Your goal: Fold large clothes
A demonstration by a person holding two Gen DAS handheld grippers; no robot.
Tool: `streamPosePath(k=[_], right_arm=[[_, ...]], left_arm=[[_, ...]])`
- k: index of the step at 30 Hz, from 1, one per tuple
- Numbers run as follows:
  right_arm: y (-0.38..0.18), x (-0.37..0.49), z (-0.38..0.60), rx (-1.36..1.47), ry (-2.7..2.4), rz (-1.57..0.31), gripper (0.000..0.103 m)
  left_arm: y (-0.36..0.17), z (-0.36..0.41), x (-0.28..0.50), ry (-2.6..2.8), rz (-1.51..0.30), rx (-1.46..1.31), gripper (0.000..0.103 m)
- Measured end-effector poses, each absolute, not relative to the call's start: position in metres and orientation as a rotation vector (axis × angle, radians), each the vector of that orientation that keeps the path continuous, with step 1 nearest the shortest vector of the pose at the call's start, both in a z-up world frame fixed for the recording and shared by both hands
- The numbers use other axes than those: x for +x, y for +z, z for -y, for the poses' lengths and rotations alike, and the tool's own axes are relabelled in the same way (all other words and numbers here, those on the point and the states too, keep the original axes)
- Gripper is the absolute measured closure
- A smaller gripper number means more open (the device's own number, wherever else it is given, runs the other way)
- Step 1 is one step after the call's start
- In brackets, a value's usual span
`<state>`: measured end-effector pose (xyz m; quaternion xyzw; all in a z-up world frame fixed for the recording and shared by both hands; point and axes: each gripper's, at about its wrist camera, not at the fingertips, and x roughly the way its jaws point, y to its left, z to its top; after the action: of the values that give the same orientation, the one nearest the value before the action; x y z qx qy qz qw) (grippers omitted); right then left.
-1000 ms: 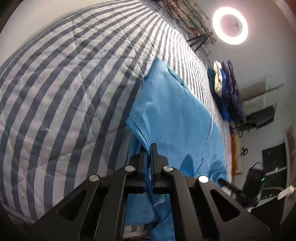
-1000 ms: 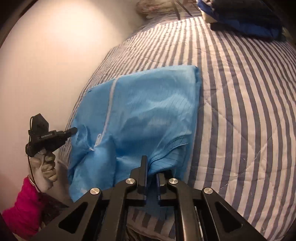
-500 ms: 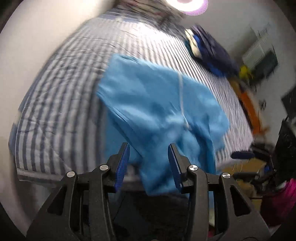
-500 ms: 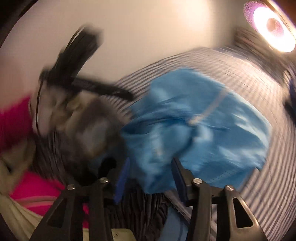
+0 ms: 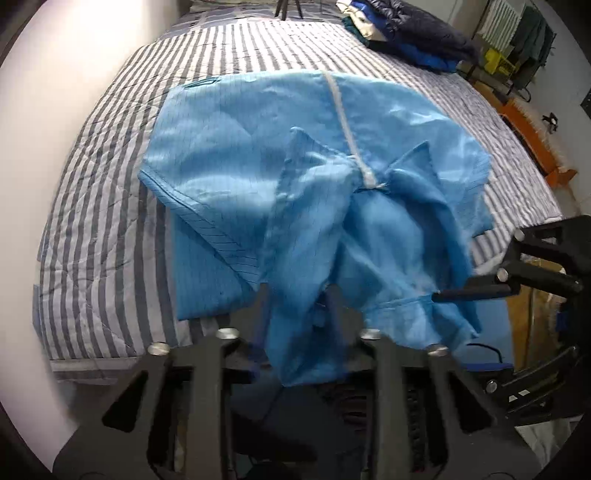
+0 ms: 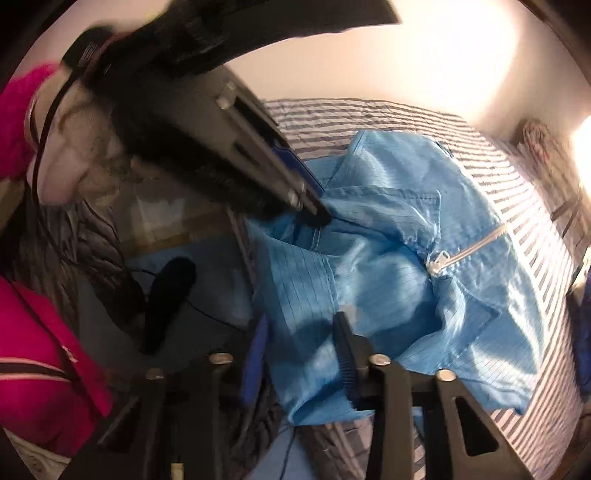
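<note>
A light blue garment (image 5: 240, 147) with a white zipper (image 5: 343, 118) lies on the striped bed, its near end bunched and hanging over the bed's edge. My left gripper (image 5: 297, 306) points down at that end. Its jaws are closing, and a bunch of the blue fabric fills the gap and touches both pads. In the right wrist view the garment (image 6: 424, 221) is crumpled around the zipper pull. My right gripper (image 6: 299, 339) is closing too, with a fold of fabric between its pads. Each gripper shows in the other's view: the right (image 5: 443, 295), the left (image 6: 317, 218).
The striped quilt (image 5: 110, 184) covers the bed, with a white wall along its left side. A pile of dark and blue clothes (image 5: 413, 33) sits at the far corner. An orange object (image 5: 532, 144) stands beyond the right edge. A person's pink sleeve (image 6: 29, 110) and gloved hand (image 6: 74, 155) are close by.
Both grippers let go of the garment's side edges, swung round to its near end while rolling, opened wide, and have narrowed around bunched fabric there.
</note>
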<state>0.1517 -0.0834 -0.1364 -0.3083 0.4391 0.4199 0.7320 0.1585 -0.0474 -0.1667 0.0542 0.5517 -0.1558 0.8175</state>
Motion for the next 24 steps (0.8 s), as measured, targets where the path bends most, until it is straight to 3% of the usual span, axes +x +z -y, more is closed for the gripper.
streamPosePath(k=[3,10,17,19,21,24], right_arm=[[-0.141,0.141,0.082,-0.744,0.916,-0.912,0.103],[-0.120,0.134,0.095,-0.791,0.888,-0.798,0.103],[-0.147,0.116,0.081,-0.935,0.955,-0.827,0.103],[-0.143,0.119,0.080,-0.881,0.979,-0.862,0.097],[-0.133,0.125,0.087,-0.786,1.025,-0.905,0.080],[-0.118,0.139,0.103,-0.600,1.059,-0.954,0.075]], left_arm=[[-0.168,0.037,0.163,-0.376,-1.184,0.024,0.101],[-0.153,-0.010,0.179,-0.394,-1.195,-0.254,0.103],[-0.128,-0.010,0.185,-0.374,-1.147,-0.192,0.103],[-0.127,-0.001,0.177,-0.379,-1.141,-0.116,0.103],[-0.131,0.013,0.166,-0.400,-1.153,-0.018,0.103],[-0.140,0.026,0.154,-0.401,-1.169,0.081,0.103]])
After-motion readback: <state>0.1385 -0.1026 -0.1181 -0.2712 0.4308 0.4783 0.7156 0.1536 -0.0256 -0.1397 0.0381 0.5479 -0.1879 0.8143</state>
